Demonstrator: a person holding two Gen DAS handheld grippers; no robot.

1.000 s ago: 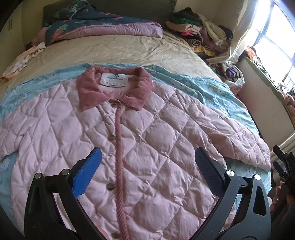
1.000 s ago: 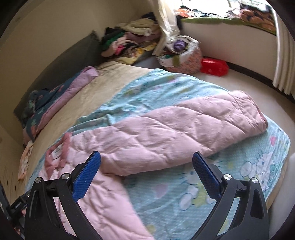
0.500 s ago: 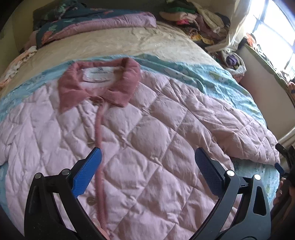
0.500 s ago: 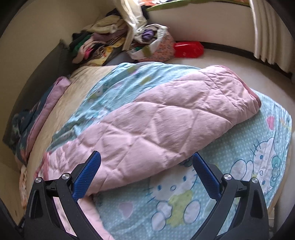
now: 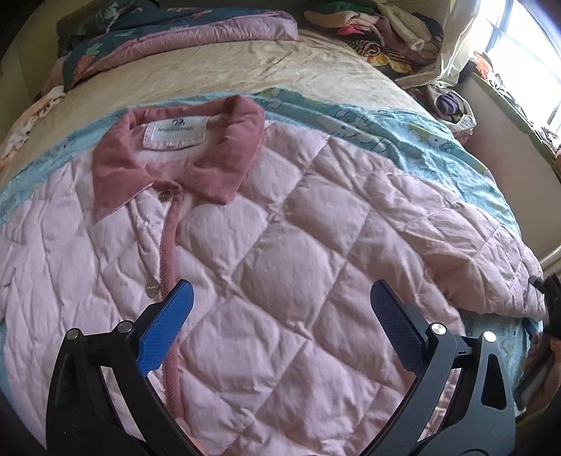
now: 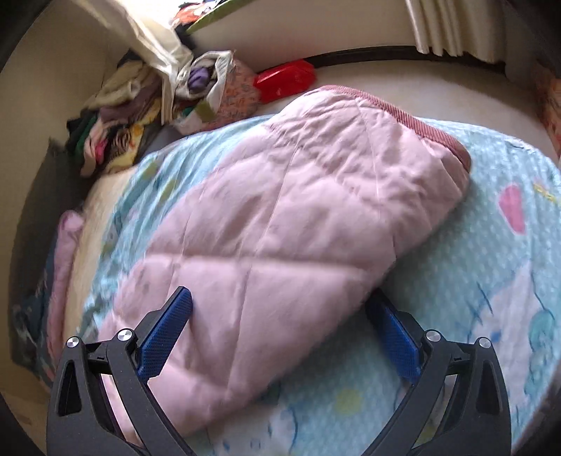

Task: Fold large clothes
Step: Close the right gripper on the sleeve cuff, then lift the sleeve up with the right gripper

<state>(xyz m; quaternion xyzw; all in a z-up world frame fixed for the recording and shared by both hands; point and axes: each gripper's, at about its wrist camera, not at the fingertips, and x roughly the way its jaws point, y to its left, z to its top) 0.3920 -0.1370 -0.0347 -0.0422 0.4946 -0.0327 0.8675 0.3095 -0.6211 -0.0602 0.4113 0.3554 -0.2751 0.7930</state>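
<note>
Light-blue cartoon-print sheet (image 6: 455, 280) covers the bed. Heap of mixed clothes (image 5: 382, 31) at far corner. Folded floral quilt (image 5: 168, 38) by headboard. Red case (image 6: 285, 79) on floor.

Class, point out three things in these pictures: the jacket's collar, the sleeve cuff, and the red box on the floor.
collar (image 5: 224, 172): left wrist view, on its right flap.
sleeve cuff (image 6: 417, 121): right wrist view, on the ribbed trim.
red box (image 6: 285, 79): right wrist view, on its top face.
</note>
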